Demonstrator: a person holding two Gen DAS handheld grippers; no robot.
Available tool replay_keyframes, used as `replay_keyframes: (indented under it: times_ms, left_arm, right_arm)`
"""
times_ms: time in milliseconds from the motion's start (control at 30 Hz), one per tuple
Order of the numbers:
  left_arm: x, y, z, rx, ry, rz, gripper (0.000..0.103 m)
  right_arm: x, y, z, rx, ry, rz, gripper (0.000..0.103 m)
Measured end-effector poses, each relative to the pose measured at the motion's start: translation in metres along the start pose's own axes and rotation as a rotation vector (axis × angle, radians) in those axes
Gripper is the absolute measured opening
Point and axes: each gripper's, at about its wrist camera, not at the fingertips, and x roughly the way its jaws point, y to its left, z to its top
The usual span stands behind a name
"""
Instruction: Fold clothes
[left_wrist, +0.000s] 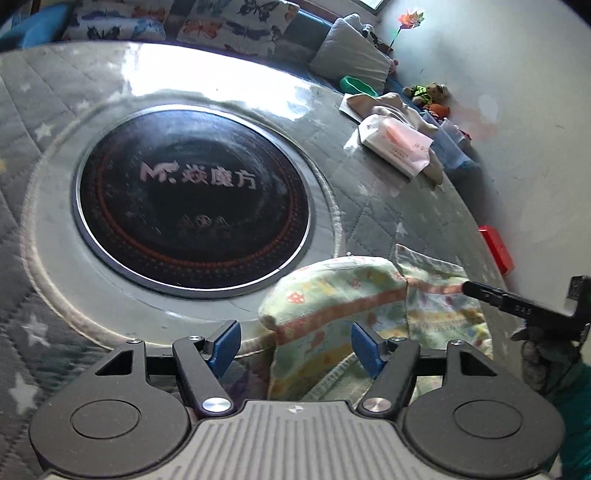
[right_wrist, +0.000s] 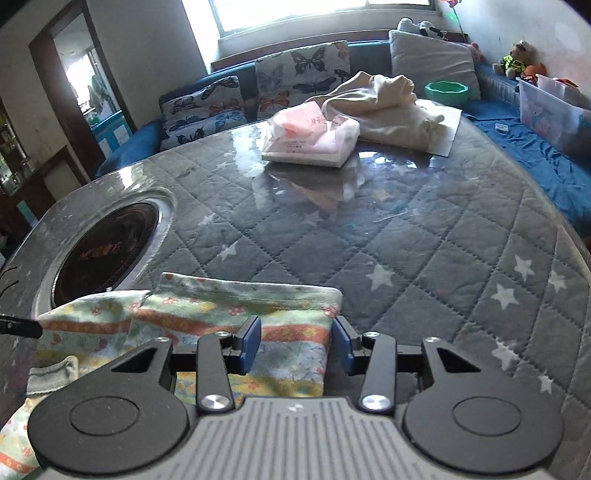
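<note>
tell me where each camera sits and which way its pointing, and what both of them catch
Left wrist: on the left gripper, angled down over the patterned garment toward the black cooktop disc; its own open jaws show, plus the right gripper's finger and a gloved hand at right.
Right wrist: on the right gripper, angled down across the quilted table toward the sofa cushions and window; its jaws straddle the garment's edge.
Shared: garment, cooktop disc, tissue pack, cream cloth, green bowl.

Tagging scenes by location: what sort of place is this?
Most likely a home living room: a sofa with butterfly cushions, a quilted table with a built-in cooktop, stuffed toys.
</note>
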Motion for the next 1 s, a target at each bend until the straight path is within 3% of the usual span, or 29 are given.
replay_keyframes:
  times_ms: [67, 167, 300, 533, 633, 800, 1000]
  left_arm:
    - [0.006, 0.003, 0.003, -0.027, 0.004, -0.01, 0.063]
    - [0.013, 0.005, 0.005, -0.062, 0.011, -0.053, 0.051]
    - [0.014, -0.002, 0.008, -0.049, -0.024, -0.095, 0.017]
    - [-0.007, -0.049, -0.008, 0.189, -0.097, -0.271, 0.011]
    - [-0.005, -0.072, -0.023, 0.31, -0.055, -0.331, 0.01]
    - [0.001, -0.096, -0.046, 0.445, 0.006, -0.375, 0.01]
    - [0.013, -0.106, -0.066, 0.513, 0.065, -0.383, 0.01]
  right_arm:
    - [0.003, -0.001, 0.0, 0.015, 0.0, 0.001, 0.039]
    - [0.006, -0.001, 0.0, 0.027, -0.004, 0.0, 0.033]
    - [0.008, 0.001, 0.0, 0.034, -0.016, -0.007, 0.028]
    - [0.008, 0.001, 0.0, 0.046, -0.027, -0.02, 0.018]
    - [0.01, 0.0, 0.001, 0.057, -0.02, -0.017, 0.019]
    - [0.011, -0.001, 0.001, 0.056, -0.022, -0.008, 0.02]
    - [0.011, 0.002, -0.002, 0.063, -0.033, 0.022, 0.015]
